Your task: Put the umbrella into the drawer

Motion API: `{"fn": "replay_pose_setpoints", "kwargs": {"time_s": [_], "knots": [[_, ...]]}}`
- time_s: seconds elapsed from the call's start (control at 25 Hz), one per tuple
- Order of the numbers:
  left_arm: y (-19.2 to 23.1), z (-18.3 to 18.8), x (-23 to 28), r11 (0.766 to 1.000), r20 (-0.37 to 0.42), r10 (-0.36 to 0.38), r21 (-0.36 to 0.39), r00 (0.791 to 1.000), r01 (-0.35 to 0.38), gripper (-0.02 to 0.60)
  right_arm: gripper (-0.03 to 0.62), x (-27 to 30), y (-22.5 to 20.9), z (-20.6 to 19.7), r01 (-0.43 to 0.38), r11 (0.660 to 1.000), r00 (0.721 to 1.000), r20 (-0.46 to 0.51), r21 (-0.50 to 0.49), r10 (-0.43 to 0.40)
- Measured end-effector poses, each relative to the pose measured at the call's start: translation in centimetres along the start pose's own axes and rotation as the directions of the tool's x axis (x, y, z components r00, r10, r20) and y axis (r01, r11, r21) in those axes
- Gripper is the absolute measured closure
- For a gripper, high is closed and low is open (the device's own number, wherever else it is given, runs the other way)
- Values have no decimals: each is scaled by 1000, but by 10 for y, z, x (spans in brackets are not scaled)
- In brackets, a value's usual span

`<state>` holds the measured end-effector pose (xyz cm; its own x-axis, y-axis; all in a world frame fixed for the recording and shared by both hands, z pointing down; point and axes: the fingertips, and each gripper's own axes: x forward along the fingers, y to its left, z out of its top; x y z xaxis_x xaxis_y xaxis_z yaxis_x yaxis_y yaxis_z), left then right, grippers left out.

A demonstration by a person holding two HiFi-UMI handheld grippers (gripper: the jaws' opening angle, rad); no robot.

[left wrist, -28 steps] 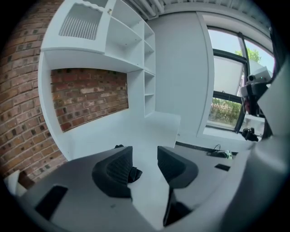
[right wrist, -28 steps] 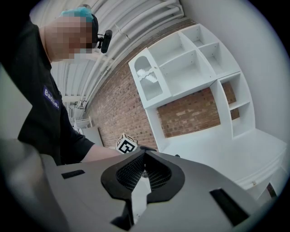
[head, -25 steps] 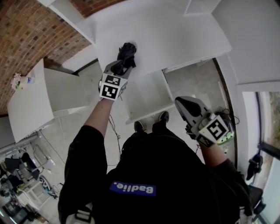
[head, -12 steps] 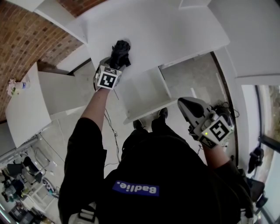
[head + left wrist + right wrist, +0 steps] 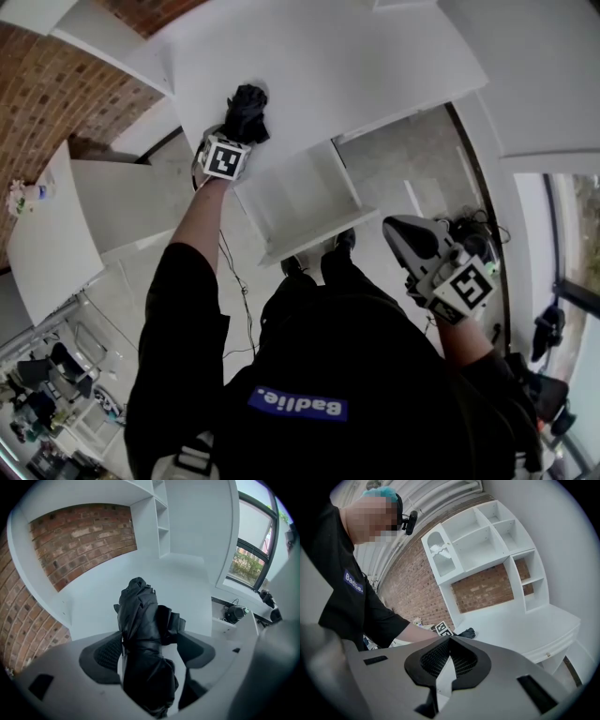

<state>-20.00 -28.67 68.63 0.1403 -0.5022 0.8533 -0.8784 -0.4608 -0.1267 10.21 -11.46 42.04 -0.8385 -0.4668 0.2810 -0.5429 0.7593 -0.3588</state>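
A white desk [image 5: 375, 66] stands against a brick wall [image 5: 56, 84]. White shelves [image 5: 487, 536] rise above it, and a window [image 5: 251, 557] sits off at 3 o'clock. Under the desk's front edge a white drawer [image 5: 298, 195] is pulled out over the pale floor [image 5: 412, 169].

The person faces the desk with the left arm stretched out toward 11 o'clock, forearm bare below a black sleeve. The left gripper [image 5: 244, 127] tips steeply down onto the desk top. The umbrella [image 5: 247, 108] lies there on the desk, at 11 o'clock from the drawer and outside it. It sits between the left fingers [image 5: 101, 653], which are opening and spread wide to either side of it.

The right gripper [image 5: 405, 234] is held back near the body at 4 o'clock, pointing roughly level at the desk. Its fingers [image 5: 440, 656] are closed tip to tip on nothing.

The umbrella is folded, a bundle of crumpled black fabric cinched by a strap around its middle. The fingers are smooth grey plastic with dark ribbed pads. The desk top is plain and matte.
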Motion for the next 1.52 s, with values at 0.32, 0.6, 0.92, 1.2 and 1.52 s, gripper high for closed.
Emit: {"fn": "replay_pose_setpoints", "kwargs": {"time_s": [0.32,0.6,0.92,1.2,1.52], "knots": [[12,-14,17,997,-34,-10,-80,999,7,223,566,-5,-8,-8,26,1000,999,-22,16,-25],[14,-17,20,995,-40,3,-104,999,-8,286,565,-10,-14,-7,63,998,998,-22,12,-62],[-3,-18,13,986,-32,-34,-167,999,28,313,565,-16,-13,-1,86,996,996,4,1,-86],[-37,-5,-22,988,55,-68,-136,996,75,318,566,-21,-4,11,85,996,995,45,-14,-85],[-86,8,-70,987,159,-101,-106,982,118,318,566,-29,6,19,109,993,992,73,-45,-105]]}}
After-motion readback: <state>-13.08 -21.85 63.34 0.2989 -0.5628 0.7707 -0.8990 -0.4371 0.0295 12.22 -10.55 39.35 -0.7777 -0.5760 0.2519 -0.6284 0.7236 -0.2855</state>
